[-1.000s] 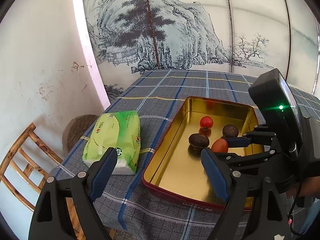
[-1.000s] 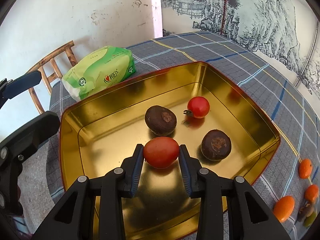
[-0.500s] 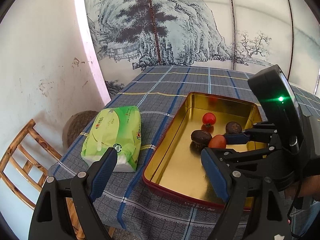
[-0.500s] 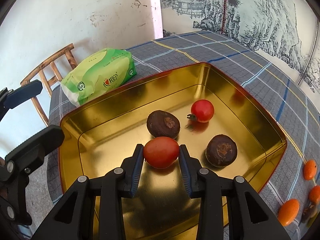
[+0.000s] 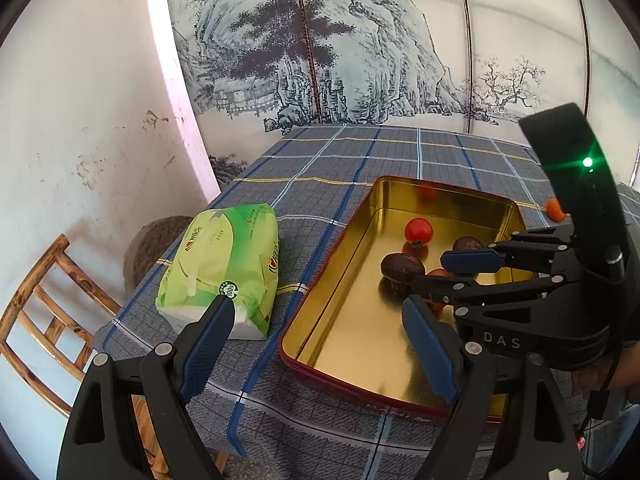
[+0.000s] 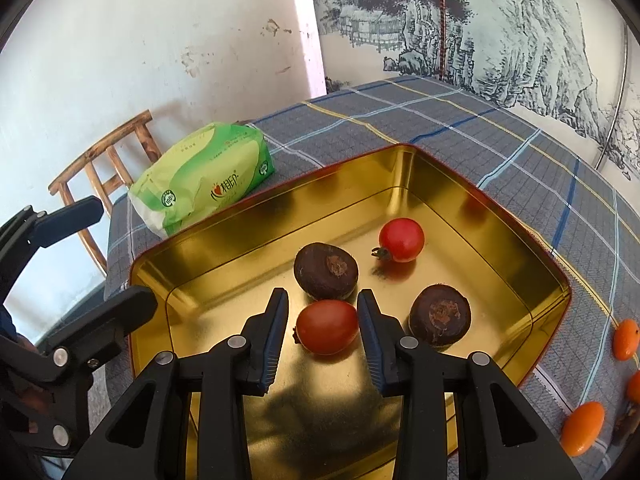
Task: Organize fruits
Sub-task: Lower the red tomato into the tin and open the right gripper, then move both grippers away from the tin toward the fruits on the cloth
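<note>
The right tongs are sitting low inside the gold tin, narrowed around a red tomato, probably setting it down beside the two brown fruits and another tomato gathered there. The left tongs are hovering wide apart and empty over the tin's near edge, while orange fruits are waiting on the counter.

Scuffed white wall on one side, ink landscape mural behind. Wooden chair sits beside the plaid-covered table.
</note>
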Tool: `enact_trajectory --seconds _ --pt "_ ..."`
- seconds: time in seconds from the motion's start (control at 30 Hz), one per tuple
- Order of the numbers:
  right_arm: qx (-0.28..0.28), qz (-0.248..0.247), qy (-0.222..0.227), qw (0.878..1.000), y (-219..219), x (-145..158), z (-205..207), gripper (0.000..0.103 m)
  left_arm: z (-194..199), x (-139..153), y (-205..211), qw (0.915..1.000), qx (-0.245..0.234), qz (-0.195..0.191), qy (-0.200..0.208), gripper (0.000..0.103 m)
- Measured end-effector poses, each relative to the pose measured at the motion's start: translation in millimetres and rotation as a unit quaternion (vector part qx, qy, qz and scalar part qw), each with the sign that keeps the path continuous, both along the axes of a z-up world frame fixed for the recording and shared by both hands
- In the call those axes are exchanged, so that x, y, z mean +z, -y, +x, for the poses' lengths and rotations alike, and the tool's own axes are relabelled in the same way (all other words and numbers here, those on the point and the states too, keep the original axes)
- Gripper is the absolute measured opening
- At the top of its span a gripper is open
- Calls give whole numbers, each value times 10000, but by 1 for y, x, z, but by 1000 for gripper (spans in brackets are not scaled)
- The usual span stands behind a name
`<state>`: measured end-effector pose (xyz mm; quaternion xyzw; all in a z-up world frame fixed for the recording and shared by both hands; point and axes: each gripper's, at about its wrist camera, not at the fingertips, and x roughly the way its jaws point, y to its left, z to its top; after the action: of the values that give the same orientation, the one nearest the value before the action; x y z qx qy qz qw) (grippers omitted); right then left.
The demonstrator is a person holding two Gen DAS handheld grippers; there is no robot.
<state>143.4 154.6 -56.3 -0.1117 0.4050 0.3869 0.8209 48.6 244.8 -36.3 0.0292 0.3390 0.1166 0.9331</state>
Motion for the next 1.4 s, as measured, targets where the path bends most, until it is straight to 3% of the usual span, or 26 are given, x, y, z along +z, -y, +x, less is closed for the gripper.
enact_trajectory --seconds 0.43,0.8,0.93,1.13,1.3,1.4 --pt "-285 512 142 9982 46 19 -17 40 -2 5 12 9999 -61 129 20 85" --pt "-1205 347 524 9907 170 17 -60 41 -5 32 55 9978 -419 494 159 86" --pt "-1779 160 575 9822 233 11 -62 41 -2 42 80 9958 -632 632 206 86" --pt "-2759 -60 558 9596 331 -2 -62 48 12 53 135 9903 -1196 684 193 86" --pt "-3306 140 387 9429 392 -11 -60 49 36 49 190 9807 -1907 426 -108 86" --pt "-3405 344 286 9392 409 -14 -62 49 64 36 221 9745 -2187 332 -369 86"
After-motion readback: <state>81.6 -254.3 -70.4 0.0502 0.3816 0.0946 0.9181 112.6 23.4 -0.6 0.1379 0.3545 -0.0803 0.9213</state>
